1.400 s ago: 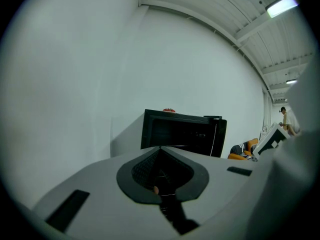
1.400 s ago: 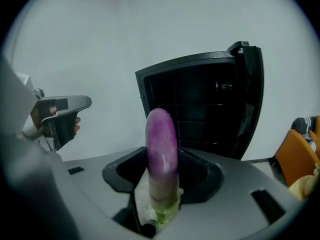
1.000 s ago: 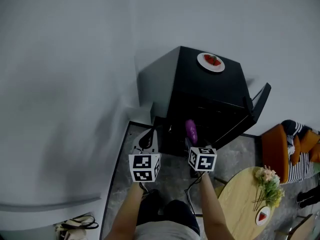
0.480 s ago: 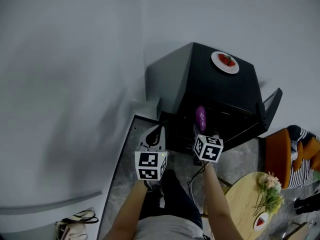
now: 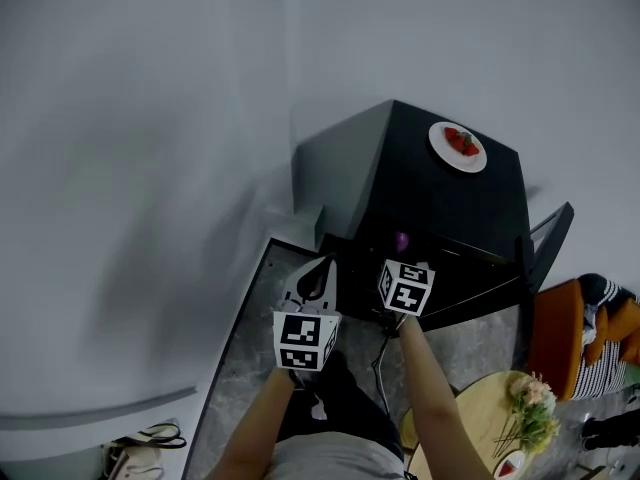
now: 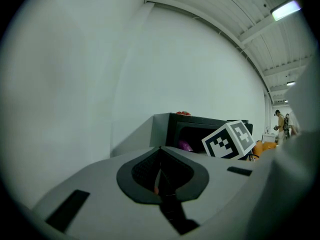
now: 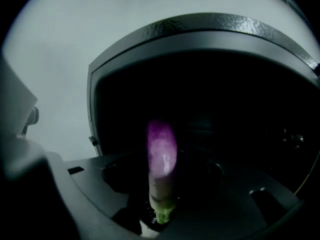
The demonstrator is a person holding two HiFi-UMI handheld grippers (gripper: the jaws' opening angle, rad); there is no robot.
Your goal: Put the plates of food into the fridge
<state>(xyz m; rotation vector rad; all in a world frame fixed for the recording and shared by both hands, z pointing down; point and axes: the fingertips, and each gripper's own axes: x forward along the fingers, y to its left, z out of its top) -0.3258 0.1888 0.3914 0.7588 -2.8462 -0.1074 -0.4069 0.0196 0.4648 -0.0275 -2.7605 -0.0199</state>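
**Nearly in: a purple vegetable at the fridge mouth**

The step in hand looks like loading the fridge (image 5: 440, 203), a low black cabinet against the wall with its door (image 5: 548, 240) swung open to the right. The right gripper (image 5: 400, 264) is closed on the pale, greenish stem end of a purple vegetable (image 5: 401, 240), likely an aubergine. In the right gripper view the vegetable (image 7: 161, 151) points straight into the dark interior, framed by the fridge opening (image 7: 200, 31). No plate shows under it; the jaws grip the vegetable itself.

The left gripper (image 5: 322, 268) hangs just beside the fridge's front corner. In its own view the left gripper (image 6: 161, 176) has its jaws pressed together with nothing between them.

A plate (image 5: 457, 148) of red fruit sits on top of the fridge, not yet inside.

Next, I judge, the right gripper needs to reach further in, lower the vegetable onto a shelf and open. The interior is too dark to show a shelf, so the placing will call for care. The plate on top remains to be fetched.
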